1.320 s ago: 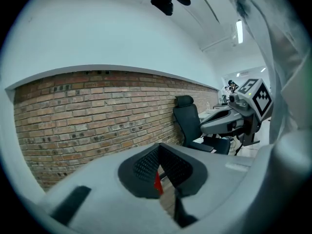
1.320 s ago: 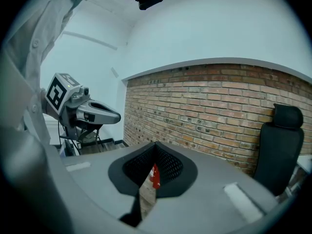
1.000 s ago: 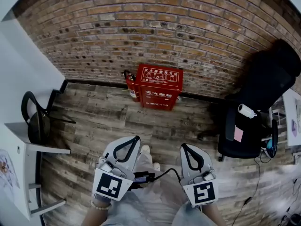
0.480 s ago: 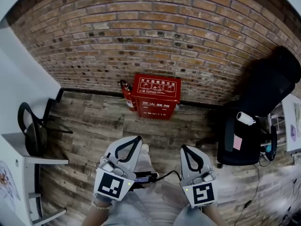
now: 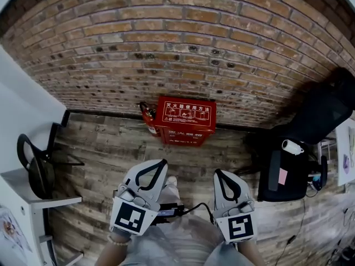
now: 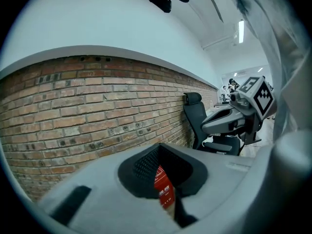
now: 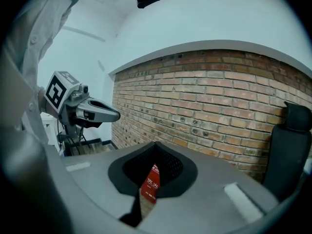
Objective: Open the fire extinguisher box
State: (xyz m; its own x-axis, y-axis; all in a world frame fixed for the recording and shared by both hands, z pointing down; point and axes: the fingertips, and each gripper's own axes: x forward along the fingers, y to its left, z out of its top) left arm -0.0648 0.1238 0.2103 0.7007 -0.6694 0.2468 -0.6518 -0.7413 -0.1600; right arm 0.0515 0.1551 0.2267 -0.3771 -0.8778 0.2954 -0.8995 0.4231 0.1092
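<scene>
A red fire extinguisher box with white print stands on the wooden floor against the brick wall, lid closed. A red extinguisher leans at its left side. My left gripper and right gripper are held side by side low in the head view, well short of the box, both shut and holding nothing. A strip of the box shows through the left gripper's closed jaws, and a strip of the same box through the right gripper's.
A black office chair stands right of the box. A white desk with a black headset is at the left. The brick wall closes the far side.
The whole view has advanced toward the wall: the red box sits lower and nearer in the head view. Both grippers keep their place in the frame and stay shut.
</scene>
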